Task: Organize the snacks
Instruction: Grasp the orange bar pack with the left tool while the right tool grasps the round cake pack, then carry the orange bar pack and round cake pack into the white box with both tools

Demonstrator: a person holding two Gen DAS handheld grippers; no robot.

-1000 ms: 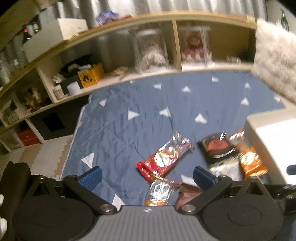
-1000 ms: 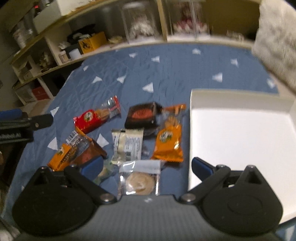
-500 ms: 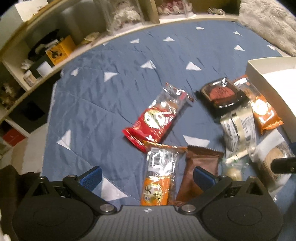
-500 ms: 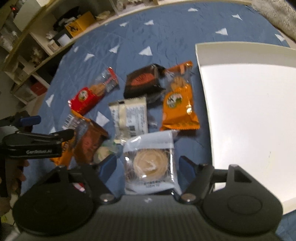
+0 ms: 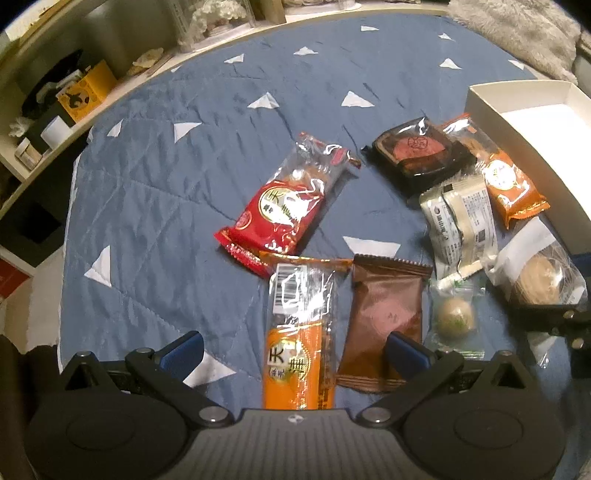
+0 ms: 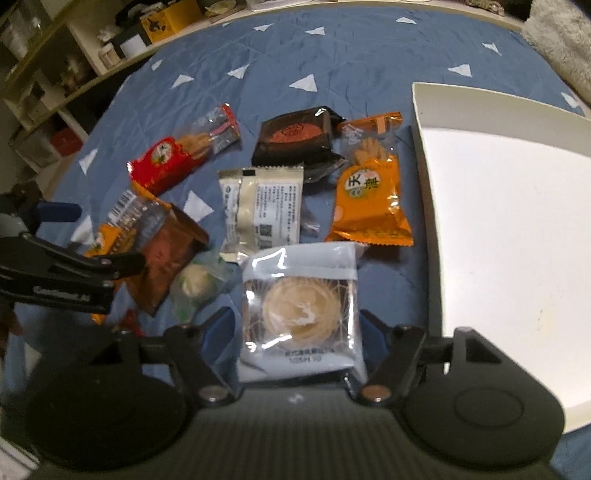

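Several wrapped snacks lie on a blue quilt (image 5: 192,155). My left gripper (image 5: 295,352) is open over a long orange packet (image 5: 297,332) and a brown packet (image 5: 384,314). My right gripper (image 6: 301,328) has its jaws partly closed around a clear pack with a round pastry (image 6: 299,306); I cannot tell if they press it. Beyond it lie a silver packet (image 6: 262,206), an orange packet (image 6: 369,192), a black tray pack (image 6: 295,136) and a red packet (image 6: 177,158). A white box (image 6: 509,206) stands open to the right.
Shelves (image 5: 66,92) with boxes and jars run along the quilt's far and left edges. A fluffy white cushion (image 5: 517,33) lies at the far right. A small round sweet in clear wrap (image 5: 454,314) lies between the grippers.
Both grippers have tilted down and moved closer to the snacks. The right gripper's jaws have narrowed around the round pastry pack. The left gripper stays open.
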